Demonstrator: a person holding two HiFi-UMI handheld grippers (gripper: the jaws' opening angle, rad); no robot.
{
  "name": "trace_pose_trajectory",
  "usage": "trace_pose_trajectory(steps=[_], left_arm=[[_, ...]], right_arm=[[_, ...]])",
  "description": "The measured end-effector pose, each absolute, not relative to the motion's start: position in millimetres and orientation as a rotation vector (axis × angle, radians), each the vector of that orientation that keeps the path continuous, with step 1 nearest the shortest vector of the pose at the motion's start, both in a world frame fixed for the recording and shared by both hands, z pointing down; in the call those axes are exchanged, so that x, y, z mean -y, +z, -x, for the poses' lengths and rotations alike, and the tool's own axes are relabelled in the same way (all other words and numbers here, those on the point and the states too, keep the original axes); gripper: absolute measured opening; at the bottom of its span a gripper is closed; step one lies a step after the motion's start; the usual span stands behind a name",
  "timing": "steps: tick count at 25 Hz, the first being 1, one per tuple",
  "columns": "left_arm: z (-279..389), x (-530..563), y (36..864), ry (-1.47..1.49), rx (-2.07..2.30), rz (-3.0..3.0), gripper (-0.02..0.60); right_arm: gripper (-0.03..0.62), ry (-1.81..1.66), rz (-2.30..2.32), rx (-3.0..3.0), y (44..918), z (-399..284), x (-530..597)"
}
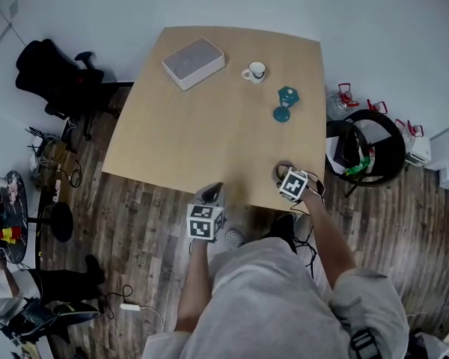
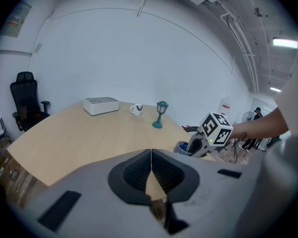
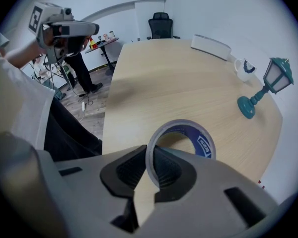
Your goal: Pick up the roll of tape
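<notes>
The roll of tape point(image 1: 282, 170), grey with a blue inner core, lies flat near the front right edge of the wooden table point(image 1: 202, 133). My right gripper point(image 1: 286, 175) points steeply down over it. In the right gripper view the near wall of the roll of tape point(image 3: 181, 124) stands between the two pads, and the right gripper point(image 3: 151, 155) is shut on it. My left gripper point(image 1: 212, 194) hovers at the table's front edge, well left of the roll, and in its own view the left gripper point(image 2: 151, 165) is shut with nothing in it. That view also shows the roll of tape point(image 2: 182, 147) under the right gripper point(image 2: 194, 146).
A white box point(image 1: 193, 63), a white mug point(image 1: 254, 72) and a teal lantern figure point(image 1: 284, 103) stand at the table's far side. A black office chair point(image 1: 56, 77) is at the left. Bags and a black round frame point(image 1: 370, 152) sit on the floor right of the table.
</notes>
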State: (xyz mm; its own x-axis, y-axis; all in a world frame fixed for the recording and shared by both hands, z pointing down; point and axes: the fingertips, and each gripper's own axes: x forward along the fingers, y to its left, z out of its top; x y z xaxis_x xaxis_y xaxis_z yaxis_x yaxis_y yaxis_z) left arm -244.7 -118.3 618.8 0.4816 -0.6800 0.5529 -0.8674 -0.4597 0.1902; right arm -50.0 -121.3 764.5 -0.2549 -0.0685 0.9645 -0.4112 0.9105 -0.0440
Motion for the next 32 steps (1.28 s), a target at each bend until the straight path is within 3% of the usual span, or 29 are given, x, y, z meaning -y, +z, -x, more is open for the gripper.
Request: trace_pose_trajectory(steps=[20,32], left_arm=[[258,123,616,0.498,1.331,-2.246,0.006],[259,118,608,0.450,1.322,-2.253,0.006]], right_arm=[[0.043,0.280,-0.534,2.185,663,149,143],[0.044,0.341,-0.726,2.410,605,173,148]])
